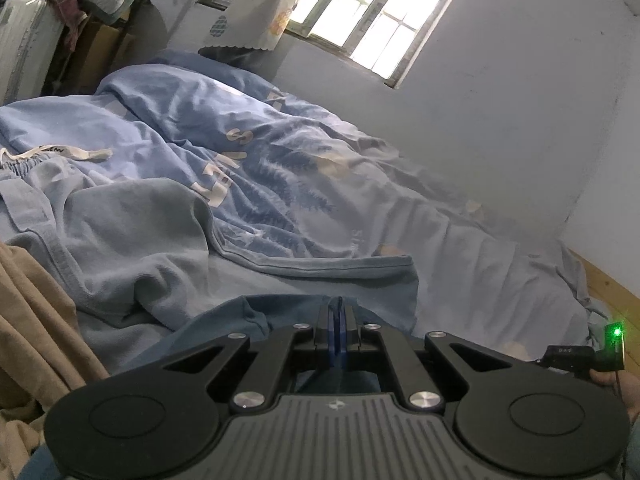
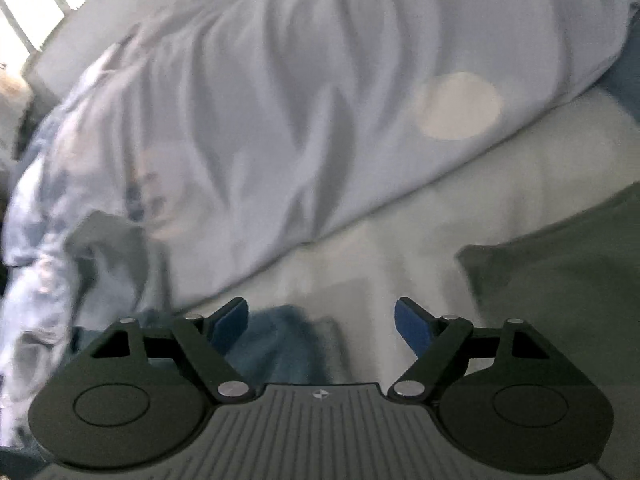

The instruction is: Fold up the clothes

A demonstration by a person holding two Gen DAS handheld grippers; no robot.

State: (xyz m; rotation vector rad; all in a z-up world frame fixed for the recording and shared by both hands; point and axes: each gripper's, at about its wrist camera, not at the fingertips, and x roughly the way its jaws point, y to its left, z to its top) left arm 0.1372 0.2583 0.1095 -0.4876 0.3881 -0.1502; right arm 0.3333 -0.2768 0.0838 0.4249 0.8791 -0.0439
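My left gripper [image 1: 335, 312] is shut on the edge of a dark blue garment [image 1: 240, 320] that drapes over its front, low above the bed. A light blue garment [image 1: 132, 240] lies crumpled ahead and to the left, by light blue shorts with a white drawstring [image 1: 60, 156]. My right gripper [image 2: 320, 316] is open and empty just above the bed, with a piece of dark blue cloth [image 2: 280, 344] between and below its fingers. The right wrist view is blurred.
A rumpled blue patterned duvet [image 1: 280, 168] covers the bed along the wall under the window [image 1: 372, 8]. A tan cloth [image 1: 36, 320] lies at the left. A dark green cloth [image 2: 560, 264] lies at the right. A wooden bed edge [image 1: 612, 292] shows far right.
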